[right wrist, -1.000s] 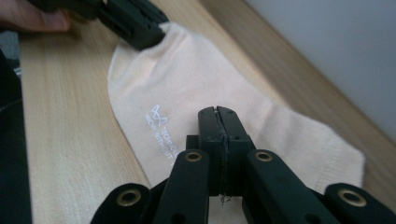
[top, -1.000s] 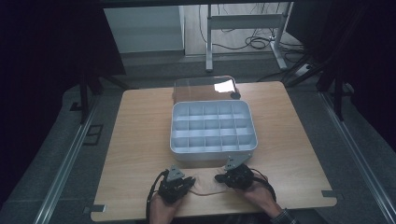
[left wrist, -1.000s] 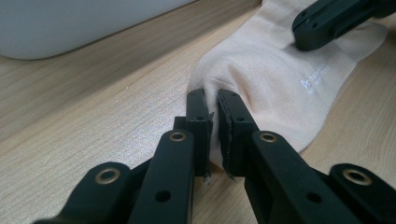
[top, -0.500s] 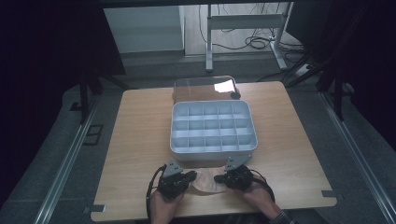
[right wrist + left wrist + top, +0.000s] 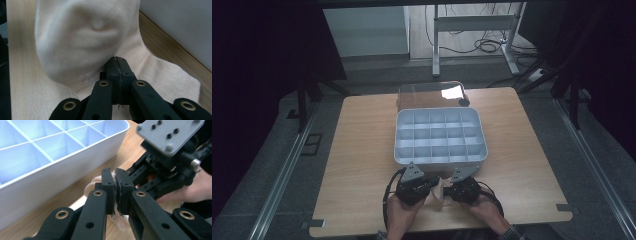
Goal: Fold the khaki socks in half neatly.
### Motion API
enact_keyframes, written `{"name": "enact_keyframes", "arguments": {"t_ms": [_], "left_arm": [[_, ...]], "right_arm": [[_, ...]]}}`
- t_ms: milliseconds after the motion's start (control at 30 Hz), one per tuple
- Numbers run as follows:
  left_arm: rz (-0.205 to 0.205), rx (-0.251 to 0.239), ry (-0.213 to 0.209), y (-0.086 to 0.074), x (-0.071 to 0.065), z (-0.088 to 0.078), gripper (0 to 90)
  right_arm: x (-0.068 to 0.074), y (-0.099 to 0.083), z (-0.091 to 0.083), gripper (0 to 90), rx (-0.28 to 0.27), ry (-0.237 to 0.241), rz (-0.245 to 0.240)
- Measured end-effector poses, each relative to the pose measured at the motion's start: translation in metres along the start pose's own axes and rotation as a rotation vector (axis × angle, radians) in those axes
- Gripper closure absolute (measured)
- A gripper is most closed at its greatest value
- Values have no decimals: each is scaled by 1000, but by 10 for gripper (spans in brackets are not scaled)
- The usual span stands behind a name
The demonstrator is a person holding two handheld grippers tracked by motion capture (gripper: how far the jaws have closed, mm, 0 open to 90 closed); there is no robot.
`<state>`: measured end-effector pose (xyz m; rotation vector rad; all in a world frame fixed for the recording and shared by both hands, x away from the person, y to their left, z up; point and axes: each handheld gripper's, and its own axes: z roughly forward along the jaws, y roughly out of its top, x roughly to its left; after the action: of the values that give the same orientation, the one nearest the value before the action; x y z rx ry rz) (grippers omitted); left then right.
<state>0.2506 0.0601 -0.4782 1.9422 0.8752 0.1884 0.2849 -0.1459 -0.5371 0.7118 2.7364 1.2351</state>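
A cream sock [image 5: 439, 194] lies bunched near the table's front edge, held between both grippers. My left gripper [image 5: 430, 186] comes at it from the left. In the left gripper view its jaws [image 5: 115, 180] are shut on a fold of the sock [image 5: 92, 187]. My right gripper [image 5: 447, 190] meets it from the right. In the right gripper view, that gripper [image 5: 116, 62] is shut on the knit fabric, and the sock [image 5: 85, 37] bulges up just beyond the tips. A hand holds each gripper.
A white compartment box [image 5: 398, 150] with several empty cells stands just beyond the grippers, its wall [image 5: 180, 22] close to the sock. A clear lid [image 5: 422, 95] lies behind the box. Bare wooden table [image 5: 357, 165] lies left and right.
The two grippers have drawn closer together, the left one moving right and slightly forward. The sock has bunched up between them.
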Motion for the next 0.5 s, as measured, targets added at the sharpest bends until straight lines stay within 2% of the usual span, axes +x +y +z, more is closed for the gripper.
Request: {"name": "enact_keyframes", "arguments": {"t_ms": [133, 233, 267, 333, 367, 400, 500], "left_arm": [[12, 8, -2, 3, -3, 6, 867], [18, 14, 8, 3, -4, 9, 867], [26, 20, 29, 2, -4, 10, 867], [25, 22, 35, 1, -4, 10, 867], [25, 24, 44, 0, -3, 9, 867], [25, 24, 44, 0, -3, 9, 867], [25, 28, 53, 0, -3, 8, 867]], "right_arm": [[1, 0, 1, 898, -4, -5, -2], [0, 0, 1, 896, -7, 2, 14], [-1, 1, 0, 895, -2, 10, 18], [-1, 1, -1, 892, 1, 11, 16], [-1, 2, -5, 891, -8, -3, -1], [-1, 2, -5, 891, -8, -3, -1], [-5, 4, -20, 891, -39, -20, 6]]}}
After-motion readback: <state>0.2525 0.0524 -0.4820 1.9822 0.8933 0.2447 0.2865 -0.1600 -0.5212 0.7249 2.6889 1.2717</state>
